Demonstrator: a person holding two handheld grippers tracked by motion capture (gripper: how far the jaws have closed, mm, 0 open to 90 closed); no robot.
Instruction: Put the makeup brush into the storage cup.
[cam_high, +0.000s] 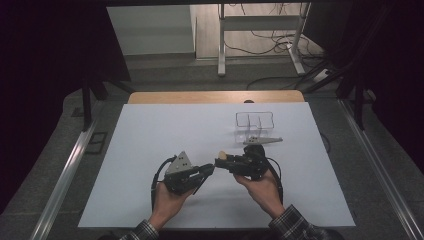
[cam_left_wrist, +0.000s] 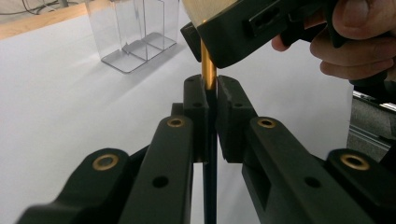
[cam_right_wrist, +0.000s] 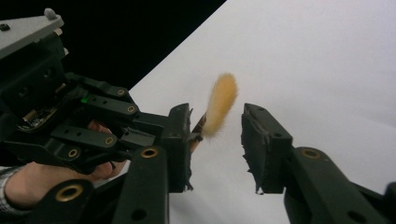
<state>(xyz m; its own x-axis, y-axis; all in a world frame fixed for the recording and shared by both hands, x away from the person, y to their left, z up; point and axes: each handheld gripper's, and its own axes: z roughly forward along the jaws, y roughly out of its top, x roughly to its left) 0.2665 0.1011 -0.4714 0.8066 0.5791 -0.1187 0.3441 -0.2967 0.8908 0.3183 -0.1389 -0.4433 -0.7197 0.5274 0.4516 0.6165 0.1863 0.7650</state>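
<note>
Standing right by the bench (cam_high: 150, 150) here. Closest to the person, both hands are in near the front middle of the white sheet, tips almost meeting. The left tongs (cam_left_wrist: 211, 93) are clamped all the way down on a thin makeup brush (cam_left_wrist: 208, 70), pinching the dark handle just below the gold ferrule, so the brush sticks out past the tips toward the other hand. The right tongs (cam_right_wrist: 217, 128) sit around the fluffy tan bristle head (cam_right_wrist: 220, 105) with the jaws partly open. From the right gripper view there's a clear gap on one side and the ferrule looks just beside the other pad, so I'd say nothing is actually gripped there yet.

Looks like a hand-over to me, and that's where it could go sideways. If the right tongs shut on the soft bristles instead of the ferrule or handle, there's nothing solid to bite, and the brush could slide out the moment the left lets go. It'd drop onto the sheet and probably roll. Closing off-centre could also twist the brush in the left grip or splay the bristles.

Farther back and to the right stands a clear plastic organiser (cam_high: 255, 122) with a few compartments, well apart from the hands. Something pale and flat (cam_high: 263, 141) lies just in front of it; I can't tell what it is.
</note>
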